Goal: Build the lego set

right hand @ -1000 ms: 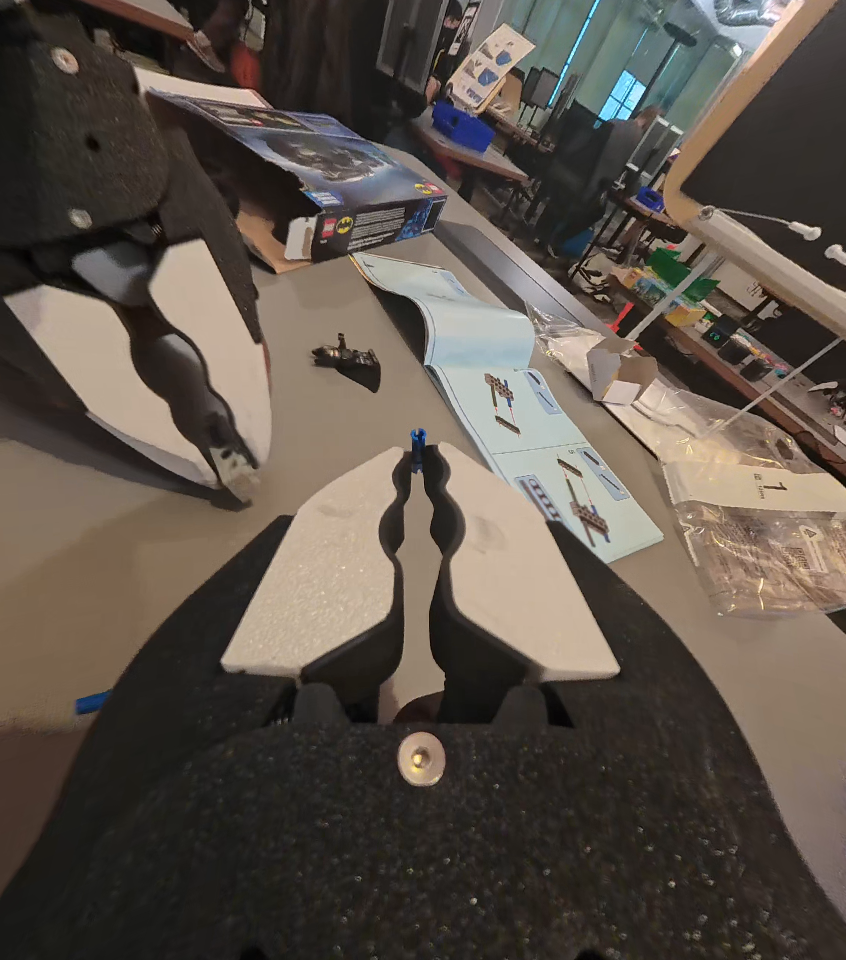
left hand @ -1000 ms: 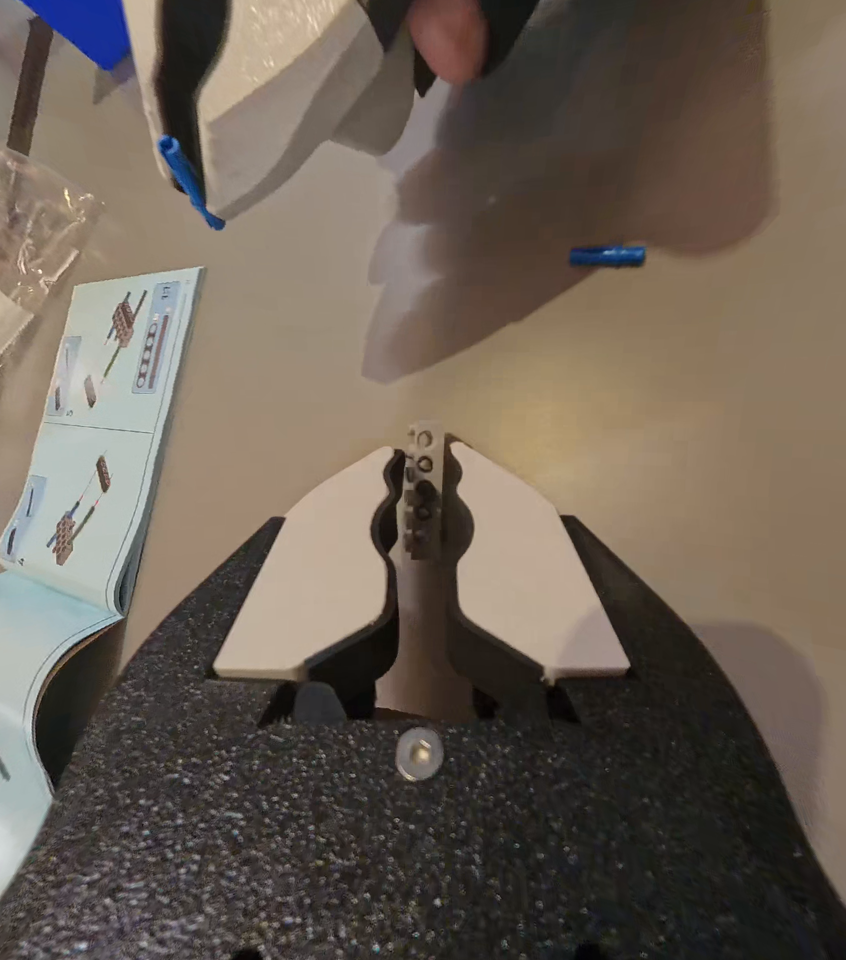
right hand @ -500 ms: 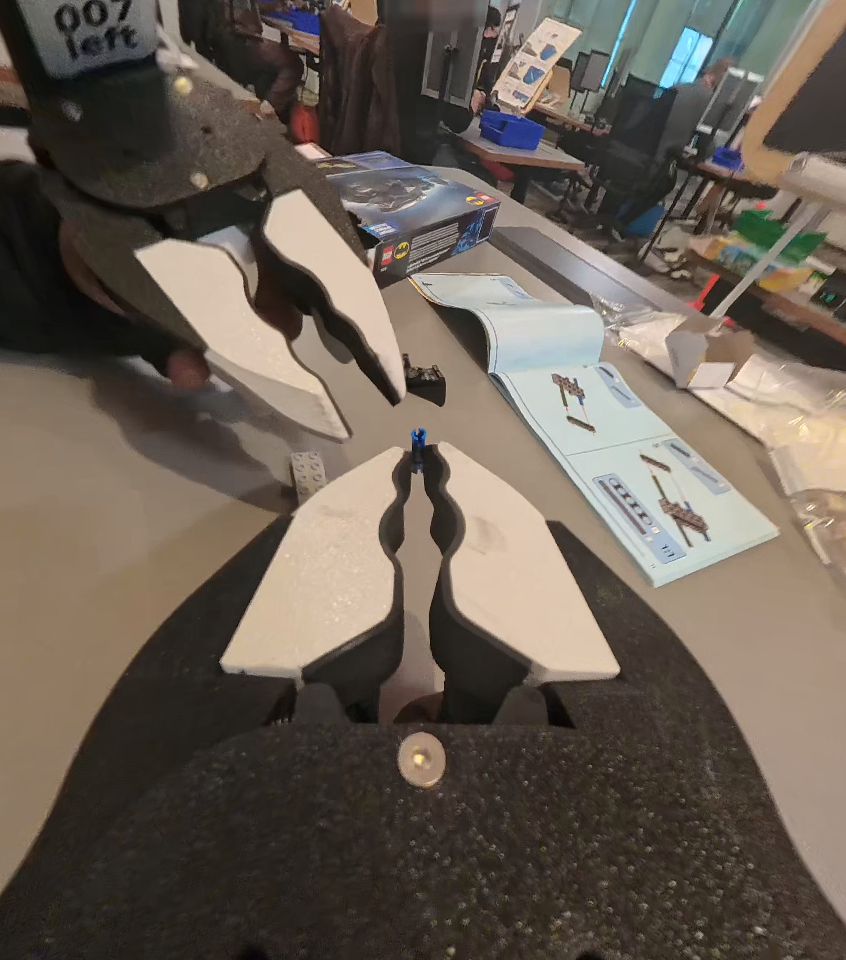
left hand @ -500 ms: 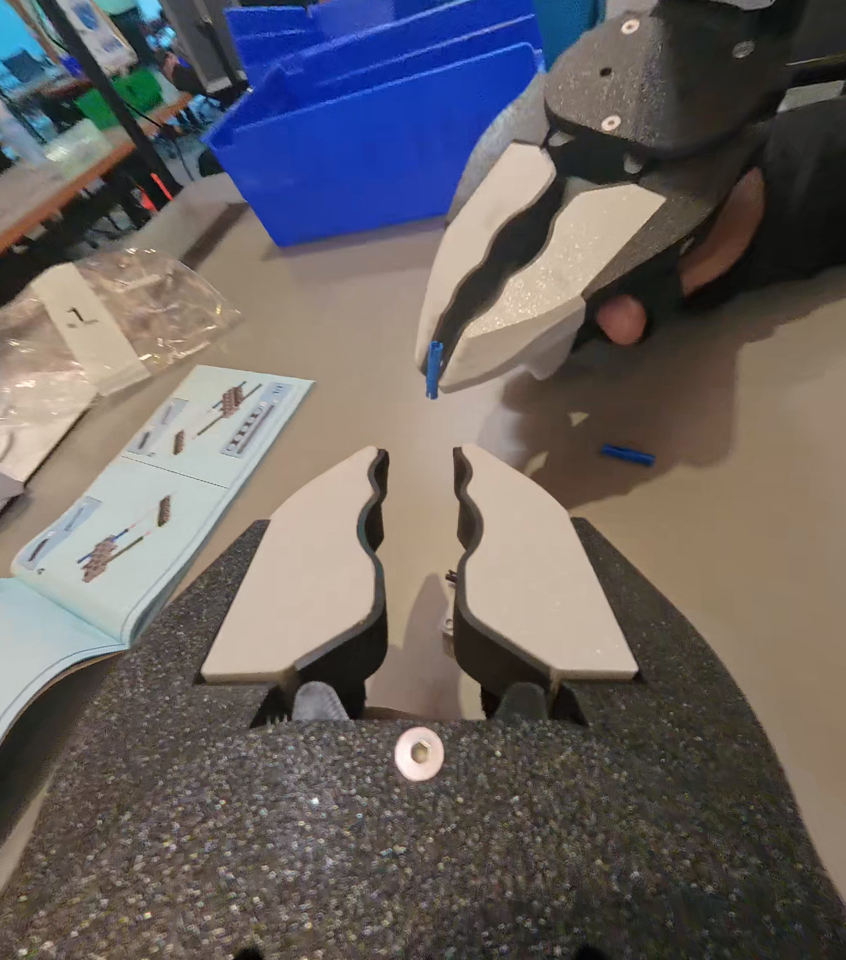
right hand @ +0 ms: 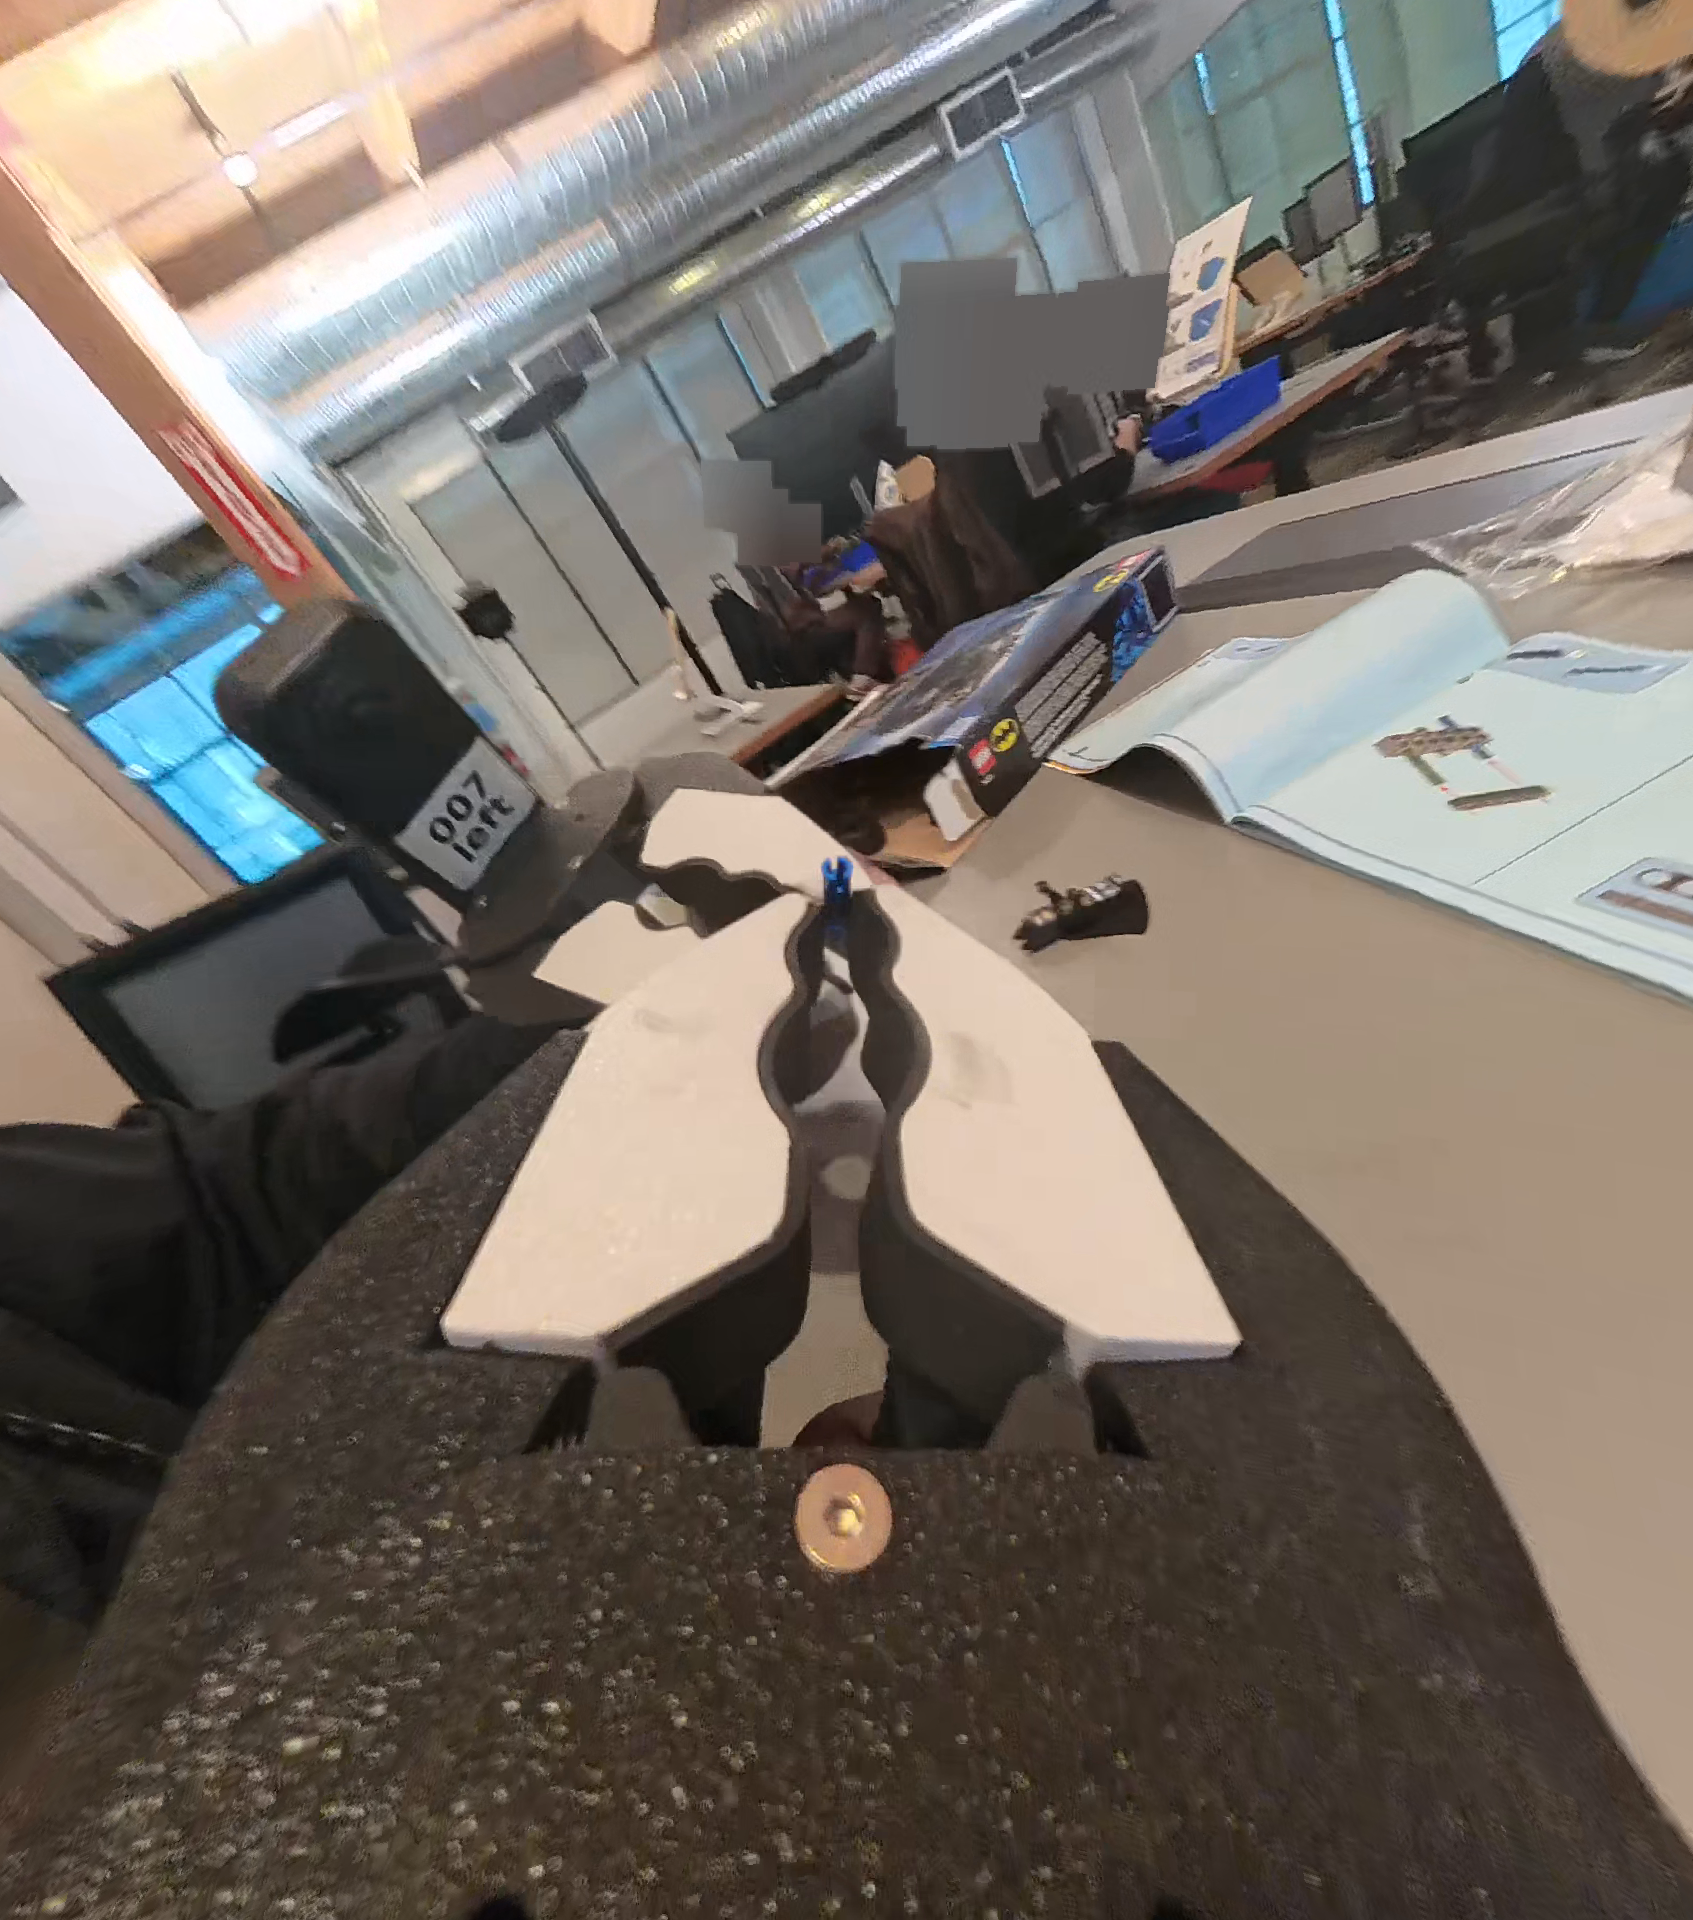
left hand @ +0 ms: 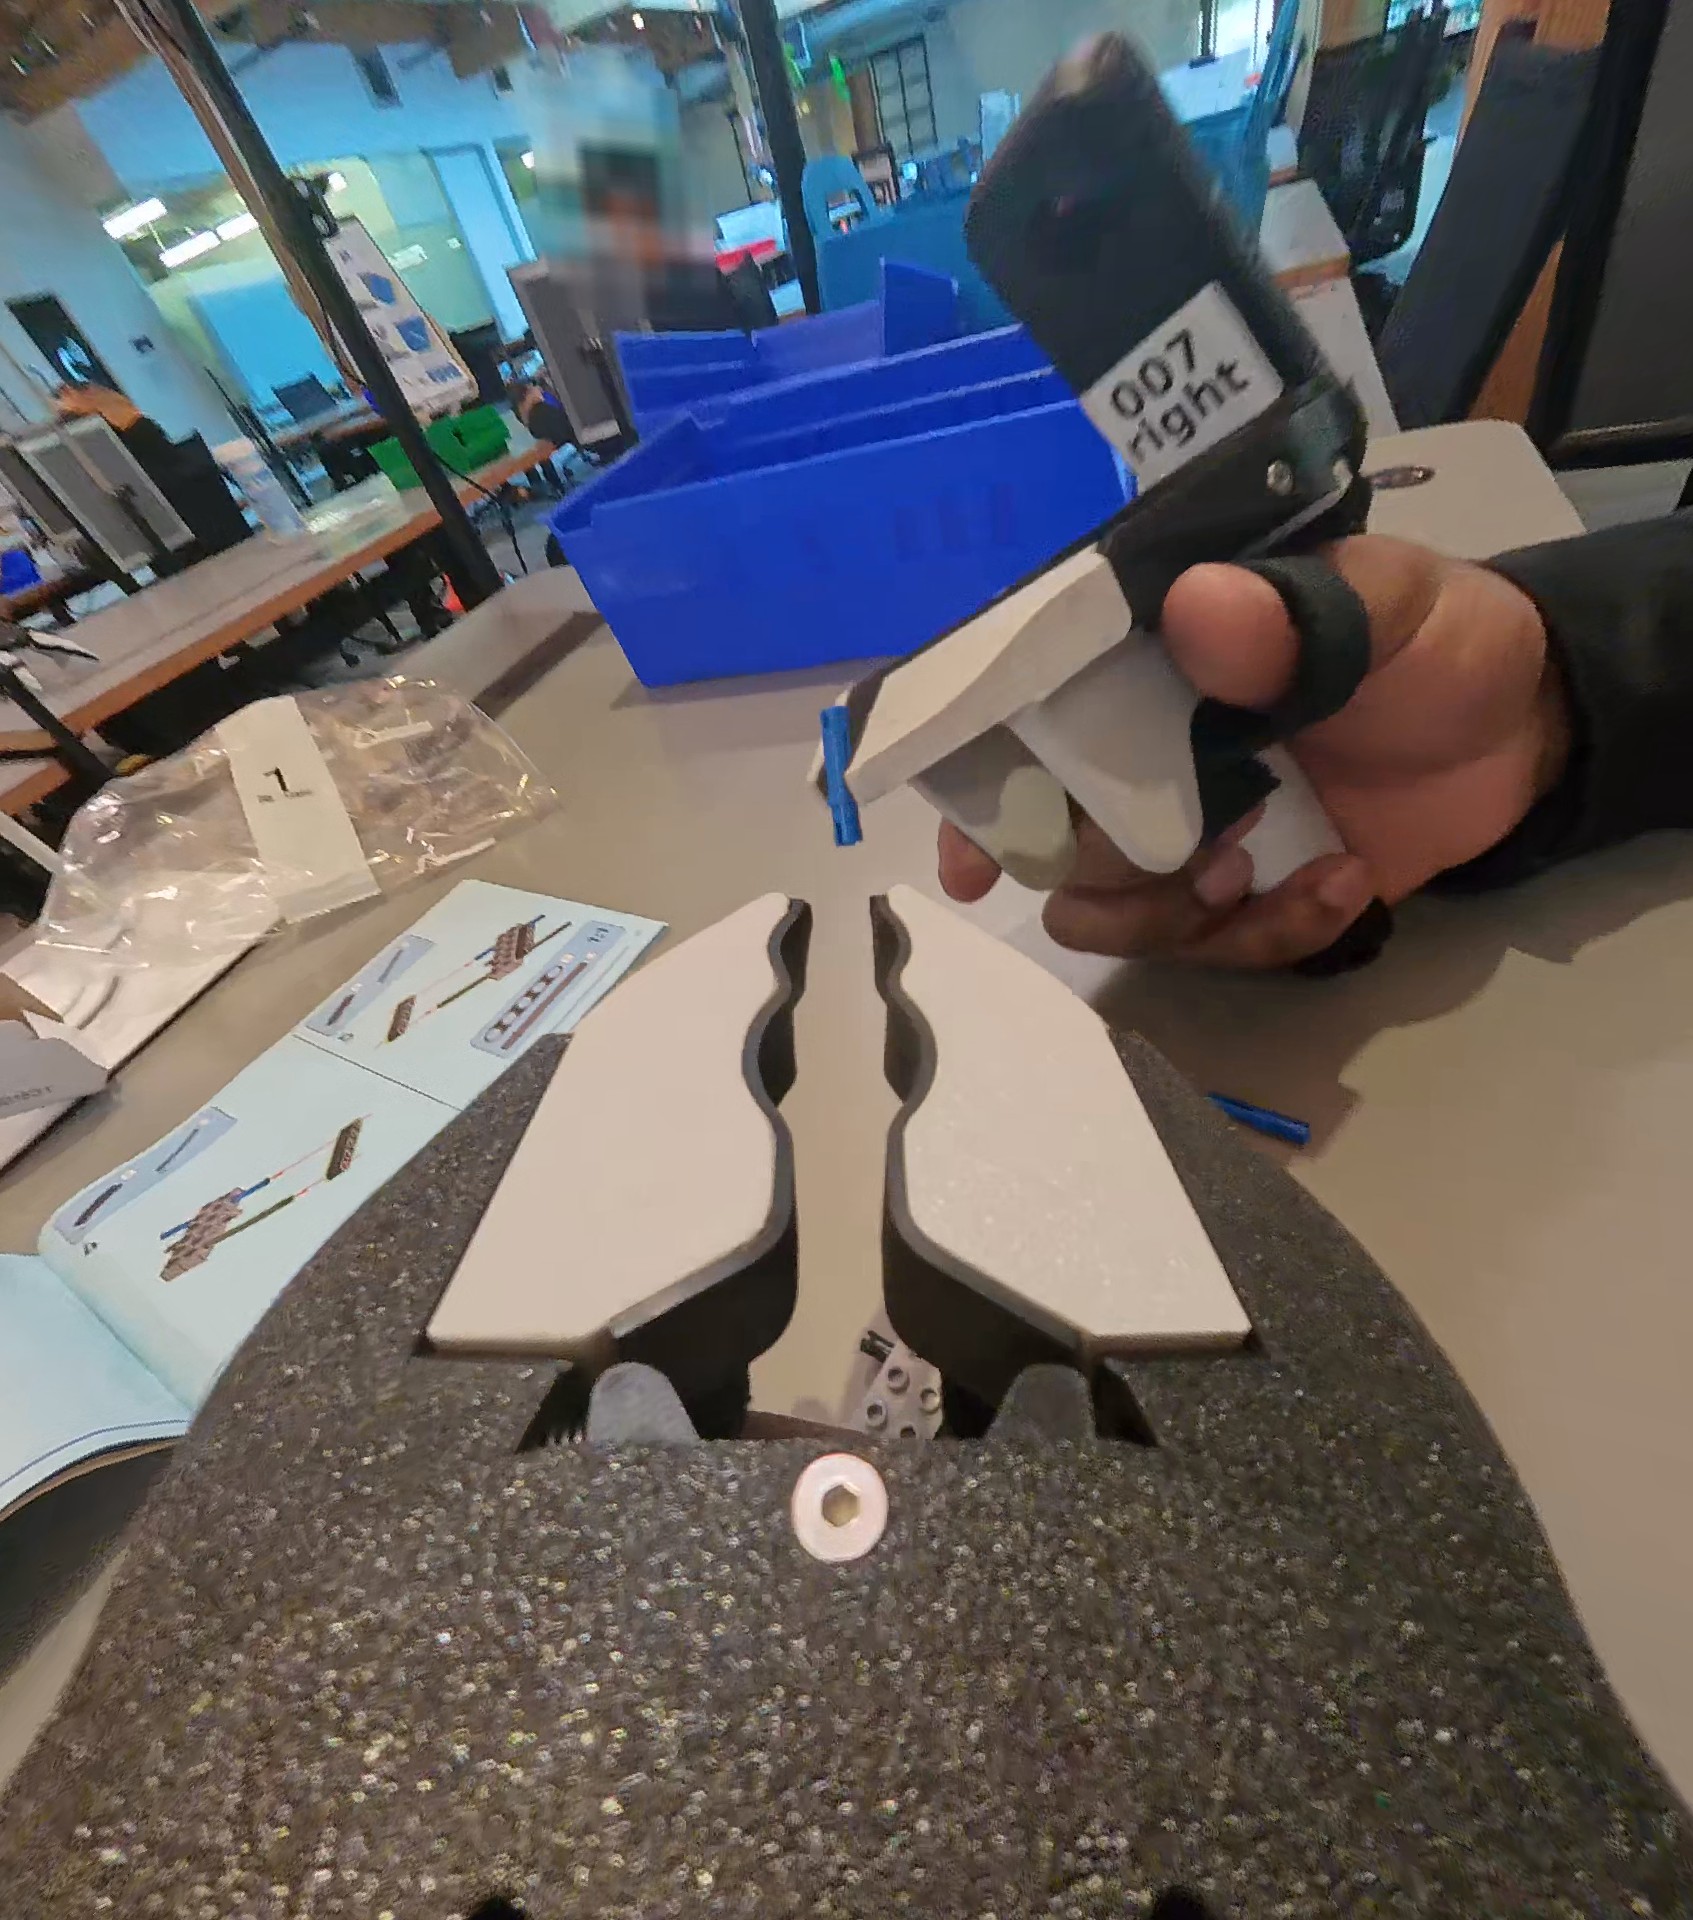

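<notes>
Upright, small blue pin (right hand: pixel 834 896) pinched at right gripper (right hand: pixel 837 914) fingertips.

My left wrist camera low over the worktop (left hand: pixel 1444 1299), facing my right gripper (left hand: pixel 837 774) close ahead, my right camera tilted, facing back, both sharing the open booklet (right hand: pixel 1507 769).

a small blue pin (left hand: pixel 840 774) is pinched at the tips of the right hand-held gripper (right hand: pixel 837 914), standing roughly upright and poking out above and below the pads, just above centre of the frame. the left hand-held gripper (left hand: pixel 840 914) has its fingers slightly apart with nothing between the tips; a light grey studded brick piece (left hand: pixel 899 1397) lies on the worktop (left hand: pixel 1444 1299) low between its fingers. a second blue pin (left hand: pixel 1260 1120) lies flat at right.
</notes>
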Motion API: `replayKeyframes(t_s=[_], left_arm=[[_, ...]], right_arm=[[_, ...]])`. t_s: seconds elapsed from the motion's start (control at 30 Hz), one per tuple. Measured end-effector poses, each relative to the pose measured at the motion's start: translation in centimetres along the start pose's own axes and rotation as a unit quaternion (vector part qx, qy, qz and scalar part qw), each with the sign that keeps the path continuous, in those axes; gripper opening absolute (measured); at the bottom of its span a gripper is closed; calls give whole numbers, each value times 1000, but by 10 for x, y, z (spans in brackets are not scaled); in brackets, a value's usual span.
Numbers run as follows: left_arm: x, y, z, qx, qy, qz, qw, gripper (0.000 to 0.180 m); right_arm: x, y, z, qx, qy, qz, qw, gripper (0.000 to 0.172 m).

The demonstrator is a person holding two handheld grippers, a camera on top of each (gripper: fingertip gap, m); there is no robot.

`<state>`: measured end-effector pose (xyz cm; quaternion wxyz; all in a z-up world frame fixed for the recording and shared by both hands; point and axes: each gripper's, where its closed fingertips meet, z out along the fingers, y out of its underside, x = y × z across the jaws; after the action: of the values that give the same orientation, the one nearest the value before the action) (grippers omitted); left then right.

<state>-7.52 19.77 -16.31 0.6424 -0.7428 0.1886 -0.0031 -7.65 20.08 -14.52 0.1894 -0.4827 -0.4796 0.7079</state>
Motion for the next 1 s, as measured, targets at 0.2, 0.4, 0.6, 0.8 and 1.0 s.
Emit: replayKeyframes(t_s=[0.2,0.4,0.6,0.8,1.0], left_arm=[[1,-9,-1,17,-28,44,998,14],[1,-10,-1,10,-53,71,996,5],[5,-7,-5,-7,-14,68,998,4],[12,6,-16,-55,51,95,993,4],[24,25,-30,-108,131,101,980,4]], right_arm=[[-6,4,3,6,-25,24,999,5],[-6,7,6,2,-19,15,1000,5],[-8,12,6,-30,-7,-56,998,8],[-9,30,-1,-150,-10,-286,946,19],[-16,54,8,-239,-53,-469,848,23]])
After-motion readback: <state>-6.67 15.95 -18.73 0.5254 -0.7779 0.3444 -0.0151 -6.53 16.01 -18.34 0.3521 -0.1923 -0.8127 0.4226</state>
